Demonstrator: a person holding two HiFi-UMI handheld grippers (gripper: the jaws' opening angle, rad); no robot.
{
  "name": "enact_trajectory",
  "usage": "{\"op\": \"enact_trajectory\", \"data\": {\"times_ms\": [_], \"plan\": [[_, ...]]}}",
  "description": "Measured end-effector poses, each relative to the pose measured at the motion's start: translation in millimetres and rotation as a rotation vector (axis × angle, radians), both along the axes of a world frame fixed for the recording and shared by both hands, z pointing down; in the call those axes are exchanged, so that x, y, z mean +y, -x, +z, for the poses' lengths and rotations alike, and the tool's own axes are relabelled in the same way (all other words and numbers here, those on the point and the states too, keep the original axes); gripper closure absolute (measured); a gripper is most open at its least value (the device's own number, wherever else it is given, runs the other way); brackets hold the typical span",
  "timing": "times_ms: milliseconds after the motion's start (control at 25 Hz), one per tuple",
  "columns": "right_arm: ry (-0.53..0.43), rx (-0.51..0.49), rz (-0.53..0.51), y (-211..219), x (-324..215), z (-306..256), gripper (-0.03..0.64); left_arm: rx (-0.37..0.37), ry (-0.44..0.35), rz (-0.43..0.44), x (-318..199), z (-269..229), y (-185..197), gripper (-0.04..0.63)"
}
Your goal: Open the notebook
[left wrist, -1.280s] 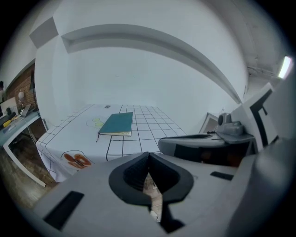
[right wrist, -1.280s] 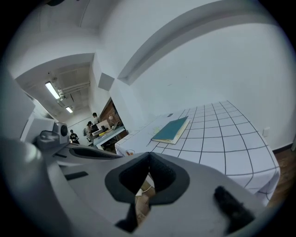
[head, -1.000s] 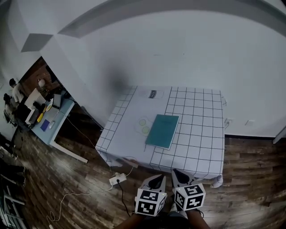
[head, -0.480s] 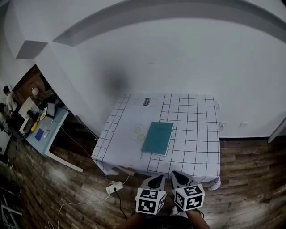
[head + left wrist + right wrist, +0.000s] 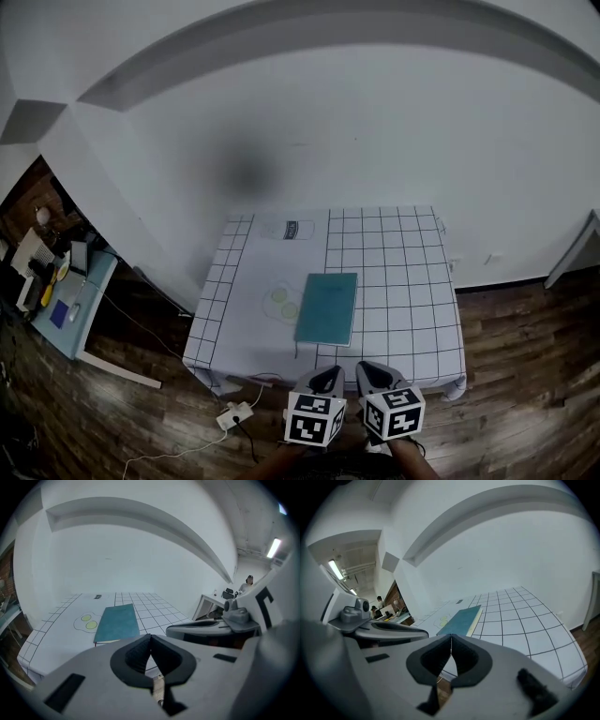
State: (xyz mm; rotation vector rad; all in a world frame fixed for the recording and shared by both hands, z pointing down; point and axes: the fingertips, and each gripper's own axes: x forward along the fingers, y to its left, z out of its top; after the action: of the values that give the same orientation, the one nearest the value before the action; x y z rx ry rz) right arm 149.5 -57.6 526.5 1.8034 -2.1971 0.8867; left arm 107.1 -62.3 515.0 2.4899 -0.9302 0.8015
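Notebook lies closed and flat near the table's near edge (cover up, probably ready for lifting). The left gripper and right gripper hover short of that edge, both clenched empty.

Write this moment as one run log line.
notebook: closed, untouched | on: table | left gripper: jaws shut, empty | right gripper: jaws shut, empty

Teal notebook, closed, flat on table
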Motion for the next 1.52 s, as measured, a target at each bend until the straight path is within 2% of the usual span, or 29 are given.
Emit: {"op": "enact_trajectory", "data": {"times_ms": [280, 560, 600, 680, 1040, 1520], "plan": [[0.028, -0.001, 0.075, 11.0, -29.2, 11.6, 0.603, 0.002, 0.009, 0.066, -33.4, 3.4, 10.4, 0.584], [0.070, -0.051, 0.179, 9.8, -52.3, 29.9, 0.601, 0.006, 0.013, 0.119, -60.0, 6.9, 21.6, 0.584], [0.076, -0.057, 0.194, 9.0, -54.9, 32.8, 0.593, 0.006, 0.013, 0.126, -63.7, 7.9, 23.1, 0.584], [0.091, -0.072, 0.218, 8.5, -59.2, 39.2, 0.524, 0.004, 0.015, 0.142, -69.7, 9.9, 25.4, 0.584], [0.132, -0.126, 0.313, 3.5, -75.4, 61.6, 0.494, 0.000, 0.026, 0.216, -88.7, 16.2, 27.1, 0.584], [0.188, -0.271, 0.392, 2.2, -92.2, 78.8, 0.448, -0.010, 0.030, 0.273, -104.1, 21.7, 32.3, 0.584]]}}
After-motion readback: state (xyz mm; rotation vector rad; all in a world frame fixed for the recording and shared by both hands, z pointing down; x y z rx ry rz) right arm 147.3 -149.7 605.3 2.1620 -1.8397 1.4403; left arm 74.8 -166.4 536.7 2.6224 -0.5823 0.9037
